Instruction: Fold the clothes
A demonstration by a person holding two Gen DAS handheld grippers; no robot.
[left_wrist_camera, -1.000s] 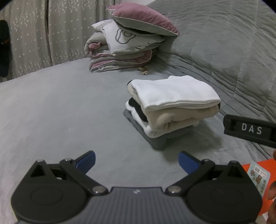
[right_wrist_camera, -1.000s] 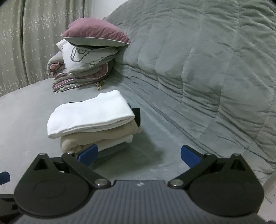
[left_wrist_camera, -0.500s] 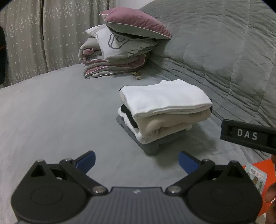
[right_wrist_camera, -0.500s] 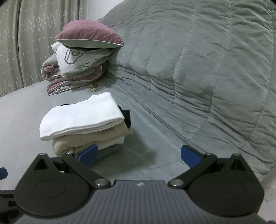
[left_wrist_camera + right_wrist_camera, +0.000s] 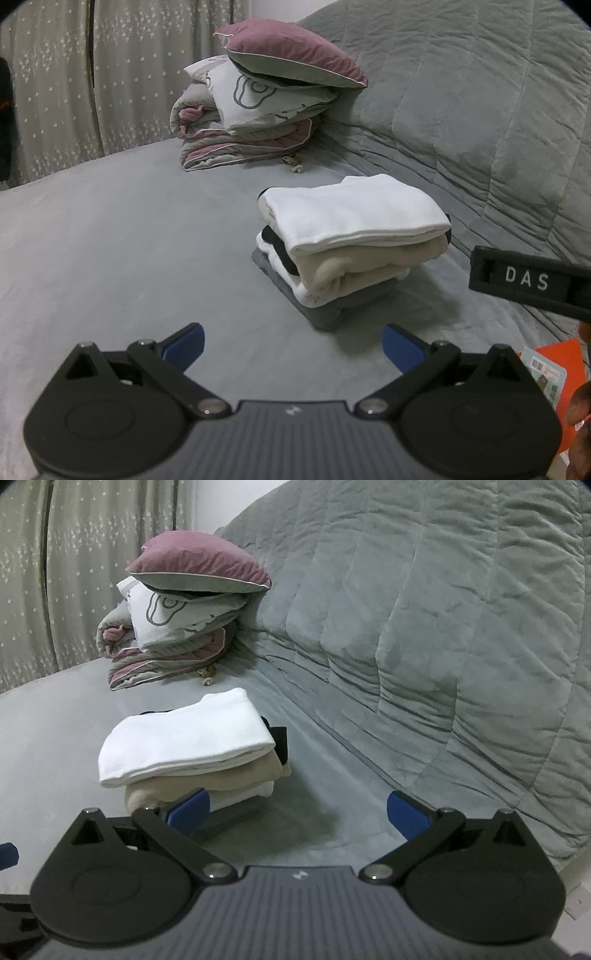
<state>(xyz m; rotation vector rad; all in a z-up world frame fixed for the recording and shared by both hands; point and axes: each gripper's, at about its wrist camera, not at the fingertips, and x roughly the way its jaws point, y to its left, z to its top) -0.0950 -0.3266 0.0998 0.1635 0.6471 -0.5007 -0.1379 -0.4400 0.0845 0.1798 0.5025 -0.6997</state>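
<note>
A stack of folded clothes (image 5: pixel 351 243) rests on the grey bed (image 5: pixel 110 236), white on top, then beige, black, white and grey beneath. The same stack of folded clothes (image 5: pixel 188 749) appears left of centre in the right wrist view. My left gripper (image 5: pixel 291 347) is open above the bedsheet, in front of the stack and apart from it, with nothing between its blue fingertips. My right gripper (image 5: pixel 298 811) is also open and empty, with its left fingertip (image 5: pixel 188 808) close to the stack's near corner. Part of the right gripper's black body marked DAS (image 5: pixel 528 280) enters the left wrist view.
Folded bedding topped by a purple pillow (image 5: pixel 266 99) is piled at the back. A quilted grey cover (image 5: pixel 424 635) rises along the right side. A curtain (image 5: pixel 81 74) hangs behind. An orange item with a card (image 5: pixel 554 373) lies at the lower right.
Both grippers have shifted slightly relative to the stack, which sits a little further right in each view than half a second ago. Both stay open and the stack is untouched.
</note>
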